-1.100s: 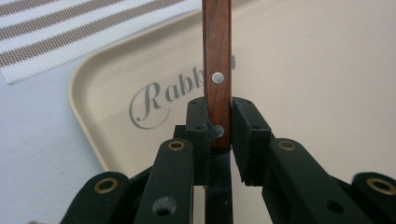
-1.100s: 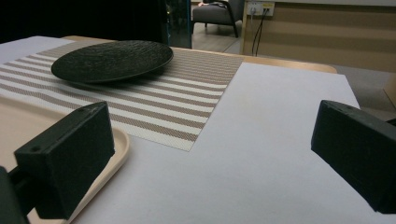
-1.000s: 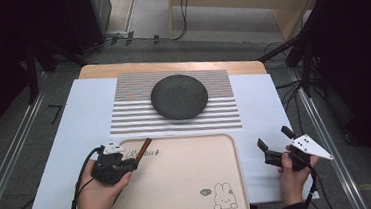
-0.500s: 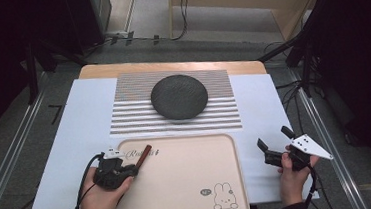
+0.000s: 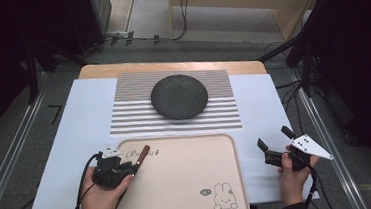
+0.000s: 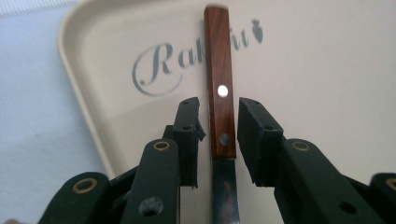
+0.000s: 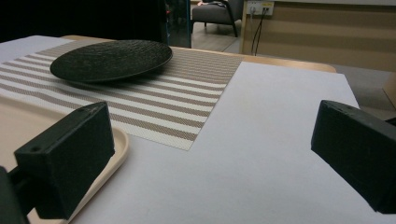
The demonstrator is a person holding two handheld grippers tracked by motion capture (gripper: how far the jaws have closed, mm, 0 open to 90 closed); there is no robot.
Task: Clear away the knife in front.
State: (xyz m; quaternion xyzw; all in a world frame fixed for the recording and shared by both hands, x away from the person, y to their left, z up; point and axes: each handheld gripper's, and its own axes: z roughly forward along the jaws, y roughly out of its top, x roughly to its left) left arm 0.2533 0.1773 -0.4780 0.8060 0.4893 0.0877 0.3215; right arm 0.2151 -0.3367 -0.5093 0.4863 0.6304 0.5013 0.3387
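Your left gripper [image 6: 219, 135] sits low over the near-left corner of the tray [image 6: 327, 84], its jaws parted on either side of the knife [image 6: 219, 93], at the point where the wooden handle meets the blade. In the left gripper view a sliver of gap shows on each side of the handle, so I judge the jaws are flanking it, not yet pinching it. The handle points away from you and the blade runs back under the gripper. That seems a sensible place to close: the flat-sided handle gives the pads something to bite, and the knife lies flat on the tray's smooth floor beside the printed lettering.

Your right gripper [image 5: 276, 150] is held off the tray's right edge, just above the white sheet [image 5: 268, 103], jaws spread wide with nothing between them. It looks parked clear of the work, aimed toward the far side of the surface.

Beyond the tray lies a striped placemat [image 5: 134, 113] with a dark round plate [image 5: 179, 96] on it, set squarely in front of you.

By count: one knife, one tray, one plate, one placemat, one white sheet, two grippers. No other cutlery is visible on the tray.
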